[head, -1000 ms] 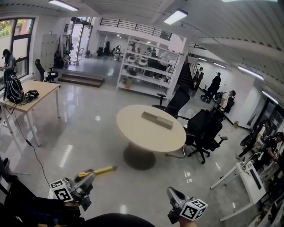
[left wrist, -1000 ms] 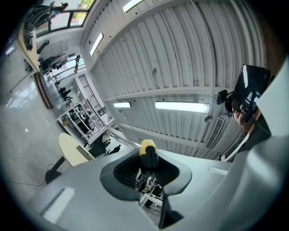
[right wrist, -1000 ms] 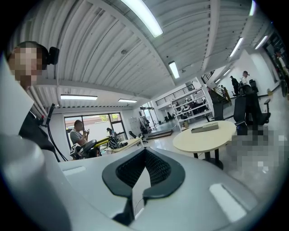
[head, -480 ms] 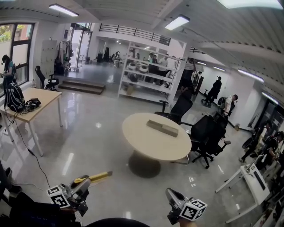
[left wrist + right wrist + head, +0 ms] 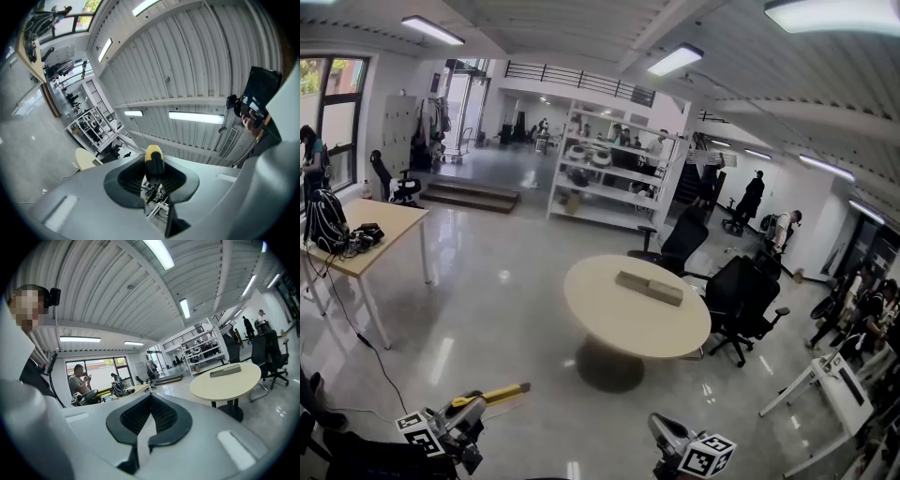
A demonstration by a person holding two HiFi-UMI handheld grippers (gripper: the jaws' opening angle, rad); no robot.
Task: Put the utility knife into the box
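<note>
The utility knife (image 5: 154, 161), yellow with a black stripe, is clamped between the ribbed pads of the left gripper (image 5: 476, 409), whose jaws stand narrowly apart on its body; the head view alone shows its length, projecting forward and to the right of the jaws, above the floor and well apart from the box (image 5: 649, 287); the left gripper view alone shows the pads pressing on both its sides. The box, long and flat, lies on the round table (image 5: 609, 323), on its far half and inside the rim; the right gripper view shows it end-on from a low angle. The right gripper (image 5: 150, 397) has its jaws together with nothing between them. Glossy floor (image 5: 506, 309) lies open between both grippers and the table; two black office chairs (image 5: 741, 295) stand just beside the table's far right edge; a wooden desk (image 5: 370, 234) stands well apart at left.
</note>
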